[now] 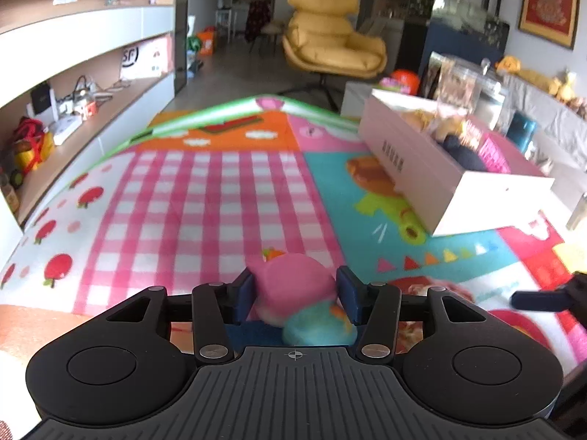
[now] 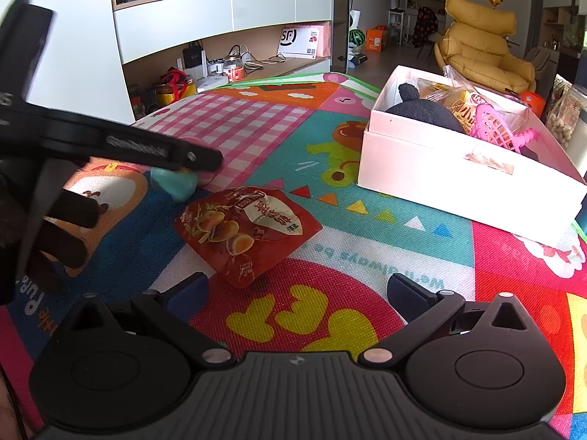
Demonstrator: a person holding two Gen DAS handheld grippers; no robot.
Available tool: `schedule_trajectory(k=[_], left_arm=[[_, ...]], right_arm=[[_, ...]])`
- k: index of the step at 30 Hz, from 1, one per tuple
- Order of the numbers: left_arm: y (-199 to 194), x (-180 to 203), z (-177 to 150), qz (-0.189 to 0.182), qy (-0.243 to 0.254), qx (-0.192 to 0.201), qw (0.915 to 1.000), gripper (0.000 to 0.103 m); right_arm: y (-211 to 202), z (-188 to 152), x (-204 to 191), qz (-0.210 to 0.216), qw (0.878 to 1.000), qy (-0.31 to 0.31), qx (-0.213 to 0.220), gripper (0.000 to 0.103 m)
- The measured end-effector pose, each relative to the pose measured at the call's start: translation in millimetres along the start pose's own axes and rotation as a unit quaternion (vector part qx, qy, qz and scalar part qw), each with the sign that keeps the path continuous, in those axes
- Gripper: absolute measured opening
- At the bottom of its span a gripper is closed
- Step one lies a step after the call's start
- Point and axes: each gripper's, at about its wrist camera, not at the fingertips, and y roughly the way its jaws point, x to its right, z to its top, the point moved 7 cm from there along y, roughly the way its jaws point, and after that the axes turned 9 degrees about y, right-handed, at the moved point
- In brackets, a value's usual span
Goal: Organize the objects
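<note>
My left gripper (image 1: 295,293) is shut on a pink and teal plush toy (image 1: 297,289), held between its blue pads just above the play mat. The toy's teal part also shows in the right wrist view (image 2: 174,183), under the left gripper's black body (image 2: 110,143). My right gripper (image 2: 295,289) is open and empty, low over the mat, just short of a red snack packet (image 2: 245,233) lying flat. A white open box (image 2: 451,168) stands on the mat to the right, holding a dark plush, snack bags and a pink toy racket. It also shows in the left wrist view (image 1: 422,176).
The colourful play mat (image 2: 330,315) covers the floor. A low shelf unit with clutter (image 2: 227,62) runs along the left. A yellow lounge chair (image 1: 330,40) stands beyond the mat. Jars and bags (image 1: 462,80) stand behind the box.
</note>
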Motion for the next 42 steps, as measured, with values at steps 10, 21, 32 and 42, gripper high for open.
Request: schedule_trajectory(k=[10, 21, 32, 42], left_arm=[[-45, -23, -9, -0.030, -0.078, 0.046, 0.9955, 0.049], [-65, -26, -25, -0.036, -0.085, 0.061, 0.9939, 0.049], [-70, -36, -41, -0.058, -0.119, 0.069, 0.9888, 0.049], [-74, -21, -41, -0.074, -0.099, 0.068, 0.9900, 0.049]], right_arm=[[5, 11, -19, 0.002, 1.000, -0.027, -0.003, 0.103], [36, 35, -45, 0.011, 0.999, 0.015, -0.041, 0.103], [44, 40, -53, -0.019, 0.999, 0.011, -0.044, 0.094], [17, 32, -49, -0.020, 0.998, -0.030, -0.049, 0.080]])
